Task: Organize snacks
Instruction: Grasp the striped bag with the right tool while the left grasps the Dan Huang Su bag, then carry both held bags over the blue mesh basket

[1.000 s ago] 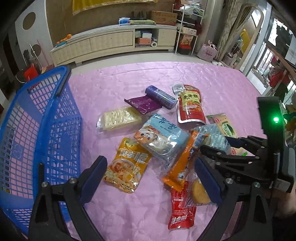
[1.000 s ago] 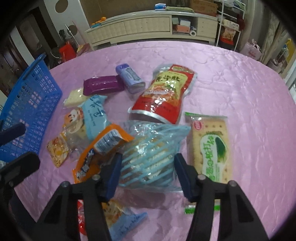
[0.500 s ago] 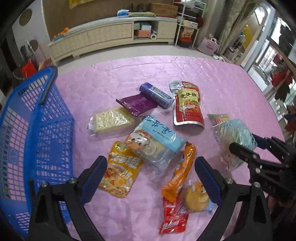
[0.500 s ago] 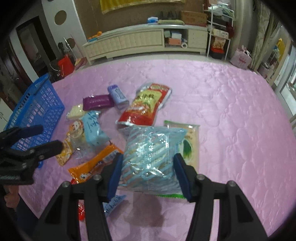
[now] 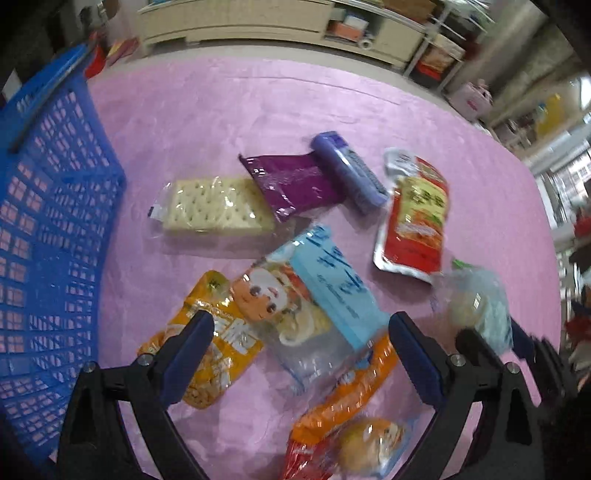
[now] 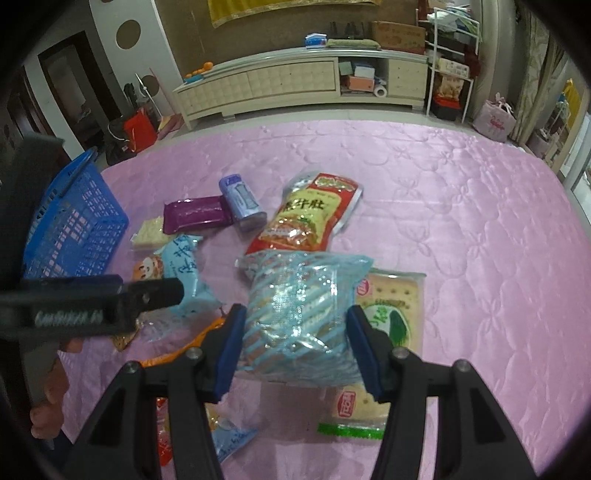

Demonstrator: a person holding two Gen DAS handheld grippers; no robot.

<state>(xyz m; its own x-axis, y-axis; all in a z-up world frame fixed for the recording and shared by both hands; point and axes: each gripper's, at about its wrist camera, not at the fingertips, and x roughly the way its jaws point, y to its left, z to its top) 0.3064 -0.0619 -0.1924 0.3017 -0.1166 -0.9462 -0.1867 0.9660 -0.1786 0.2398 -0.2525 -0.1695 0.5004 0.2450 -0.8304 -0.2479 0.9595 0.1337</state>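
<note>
the right gripper (image 6: 293, 345) is clamped on the clear crinkly bag with pale blue stripes (image 6: 299, 310), held just above the pink quilted cloth (image 6: 461, 221). carrying it level over the pile to the blue plastic mesh basket (image 6: 79, 229) looks wise, as the film may slip. the left gripper (image 5: 301, 352) hangs with jaws apart over the pale blue cartoon-printed snack pack (image 5: 310, 295)

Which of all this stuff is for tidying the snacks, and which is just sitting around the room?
For the job:
- blue basket
- striped blue snack bag in the right gripper
- red pouch
- purple packet
- cracker pack
- left gripper, open

Just lying about:
- cream cabinet
- cardboard box
- pink bag
</note>
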